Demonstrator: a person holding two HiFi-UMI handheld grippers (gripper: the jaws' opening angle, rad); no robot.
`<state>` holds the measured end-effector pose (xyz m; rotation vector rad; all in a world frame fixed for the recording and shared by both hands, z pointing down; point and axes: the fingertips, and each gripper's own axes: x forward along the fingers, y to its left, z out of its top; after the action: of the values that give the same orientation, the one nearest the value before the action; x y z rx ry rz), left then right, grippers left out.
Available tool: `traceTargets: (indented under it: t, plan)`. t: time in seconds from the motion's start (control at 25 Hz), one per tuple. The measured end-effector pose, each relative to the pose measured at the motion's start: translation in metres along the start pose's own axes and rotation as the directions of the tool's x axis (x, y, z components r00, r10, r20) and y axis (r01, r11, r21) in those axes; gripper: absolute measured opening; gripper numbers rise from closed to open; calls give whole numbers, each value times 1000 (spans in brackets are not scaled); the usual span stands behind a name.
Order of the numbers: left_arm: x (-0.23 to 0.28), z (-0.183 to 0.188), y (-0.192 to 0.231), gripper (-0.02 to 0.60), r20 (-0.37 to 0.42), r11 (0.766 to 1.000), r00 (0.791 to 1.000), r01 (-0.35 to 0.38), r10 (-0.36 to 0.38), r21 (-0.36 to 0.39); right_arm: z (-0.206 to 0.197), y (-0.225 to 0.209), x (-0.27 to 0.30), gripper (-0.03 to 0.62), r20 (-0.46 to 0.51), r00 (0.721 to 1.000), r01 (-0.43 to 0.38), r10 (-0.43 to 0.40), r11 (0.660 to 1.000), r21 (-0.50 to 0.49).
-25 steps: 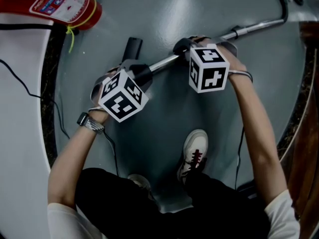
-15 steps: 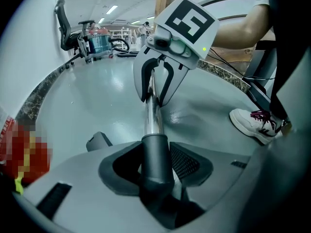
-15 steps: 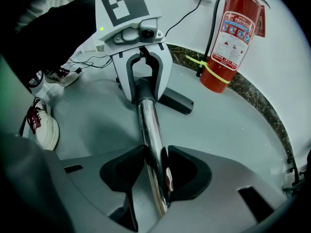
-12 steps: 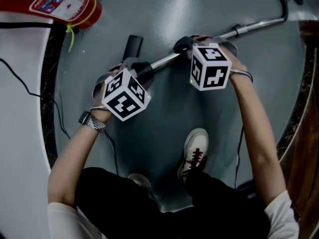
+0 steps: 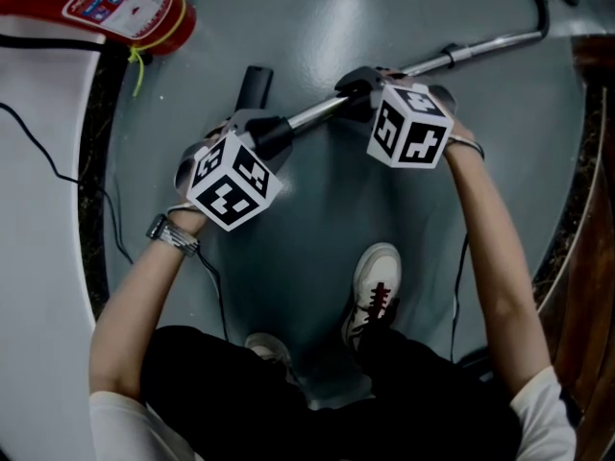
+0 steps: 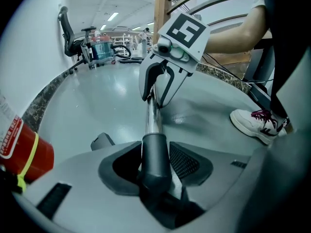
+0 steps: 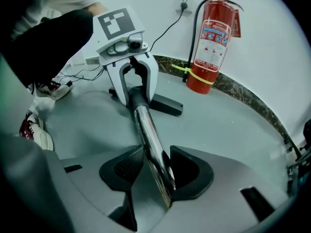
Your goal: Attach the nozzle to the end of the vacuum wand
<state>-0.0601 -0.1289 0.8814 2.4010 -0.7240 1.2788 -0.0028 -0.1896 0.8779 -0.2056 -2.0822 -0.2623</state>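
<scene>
The chrome vacuum wand (image 5: pixel 480 49) slants across the grey floor. Its near end sits in the dark neck (image 6: pixel 155 157) of the black nozzle, whose flat head (image 5: pixel 255 86) lies on the floor. My left gripper (image 5: pixel 264 128) is shut on that neck, both pads against it in the left gripper view. My right gripper (image 5: pixel 360 84) straddles the wand (image 7: pixel 148 132) farther along. Its jaws have just been opening: the tube lies between them, leaning on the right pad (image 7: pixel 187 171) with a gap at the left one.
A red fire extinguisher (image 5: pixel 106 3) stands at the white curved wall on the left. A thin black cable (image 5: pixel 58 176) runs along that wall. The person's white shoe (image 5: pixel 377 281) is just below the grippers. The black hose (image 5: pixel 543 8) leaves at the top right.
The right gripper's cube has rolled and tilted to the right, and the wand has shifted slightly up in the head view. The left gripper has stayed on the nozzle's neck.
</scene>
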Motion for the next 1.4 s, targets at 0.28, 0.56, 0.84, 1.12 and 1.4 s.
traceTargets:
  t: [0.28,0.56,0.84,1.12,1.4]
  plan:
    - [-16,5,2,163,86,1000,996,-8,9,-6,7,-8,-31,172,129,988,58,-84,979,195]
    - [-38,30,15,53,125,995,989,-82,75,54,9,-4,-77,157,186,964,125,-187,944,304]
    - [-63,56,18,9,153,990,985,-96,79,104,-8,16,-117,82,143,939,243,-312,899,365]
    - [-72,72,7,2,159,972,985,-105,72,209,-3,19,-153,42,120,878,393,-463,841,371]
    - [-108,99,19,2,185,963,975,-159,119,220,9,22,-194,34,112,844,459,-524,815,355]
